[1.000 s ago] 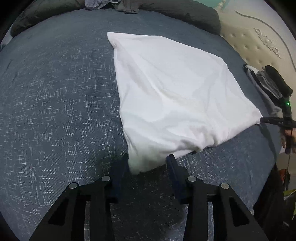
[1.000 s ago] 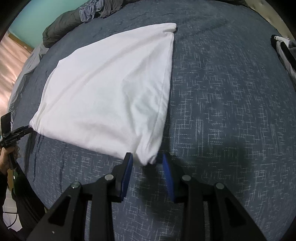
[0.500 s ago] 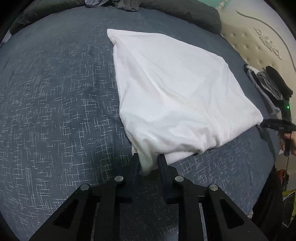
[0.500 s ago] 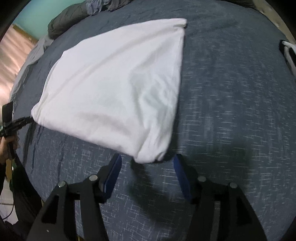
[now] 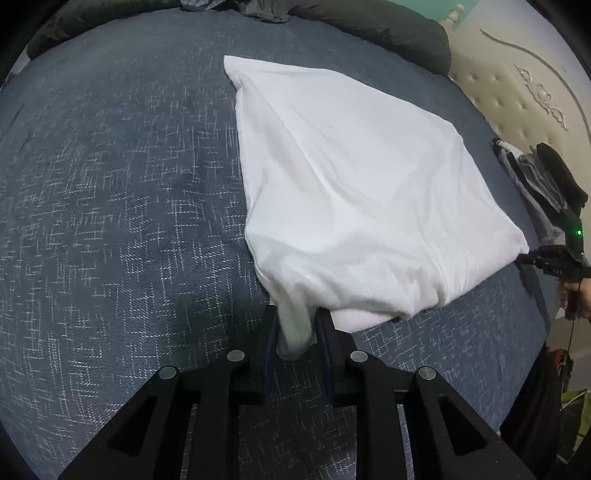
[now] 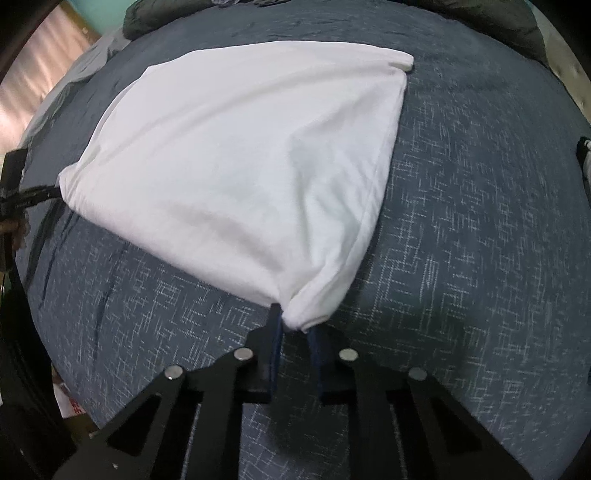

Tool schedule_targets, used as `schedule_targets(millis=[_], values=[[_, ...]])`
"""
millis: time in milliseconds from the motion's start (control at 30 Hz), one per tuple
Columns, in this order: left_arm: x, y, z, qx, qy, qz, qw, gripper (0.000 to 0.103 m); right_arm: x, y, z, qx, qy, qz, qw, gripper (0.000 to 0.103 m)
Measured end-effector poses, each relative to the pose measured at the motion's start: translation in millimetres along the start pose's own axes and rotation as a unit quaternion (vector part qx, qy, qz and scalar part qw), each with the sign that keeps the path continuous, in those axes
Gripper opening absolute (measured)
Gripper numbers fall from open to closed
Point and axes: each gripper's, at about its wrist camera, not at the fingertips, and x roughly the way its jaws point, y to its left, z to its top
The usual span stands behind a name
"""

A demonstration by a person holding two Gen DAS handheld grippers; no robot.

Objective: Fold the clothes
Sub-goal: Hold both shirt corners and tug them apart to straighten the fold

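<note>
A white garment [image 5: 351,177] lies folded flat on the dark blue bedspread [image 5: 110,221]. My left gripper [image 5: 297,314] is shut on its near left corner, and the cloth bunches between the pads. In the right wrist view the same white garment [image 6: 240,155] spreads away from my right gripper [image 6: 295,321]. Its jaws are closing on the near right corner, which sits pinched between the blue pads. Each gripper also shows in the other's view, at the opposite corner: the right gripper [image 5: 550,258] and the left gripper [image 6: 26,199].
Dark grey bedding [image 5: 369,26] and crumpled clothes [image 5: 266,9] lie along the far edge. A cream tufted headboard [image 5: 517,92] stands at the right, with a small pile of dark and grey clothes [image 5: 535,173] before it. The bed's edge drops off at the lower right.
The left gripper closed on its corner and the cloth rose slightly between the pads. The right gripper opened wide, shifted to straddle its corner, then closed on it.
</note>
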Motion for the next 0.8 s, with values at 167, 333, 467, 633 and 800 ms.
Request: schedule_targets(millis=[167, 333, 467, 633, 800], values=[[2, -1, 4, -0.001, 0.0, 0.001, 1.0, 0.023, -1, 3, -3, -0.02, 0.004, -0.008, 1.0, 0.006], [2, -3, 6, 0.007, 0.0, 0.004, 1.0, 0.023, -3, 5, -7, -0.037, 0.011, -0.015, 0.999, 0.005], [4, -1, 8, 0.008, 0.001, 0.014, 0.9999, 0.022, -3, 6, -12, -0.056, 0.018, -0.023, 0.998, 0.004], [7, 6, 12, 0.008, 0.001, 0.011, 0.9999, 0.021, -5, 4, -19, -0.066, 0.019, -0.008, 0.998, 0.004], [1, 11, 13, 0.004, -0.004, 0.007, 1.0, 0.021, 0, 4, -27, -0.075, 0.032, -0.026, 0.996, 0.006]])
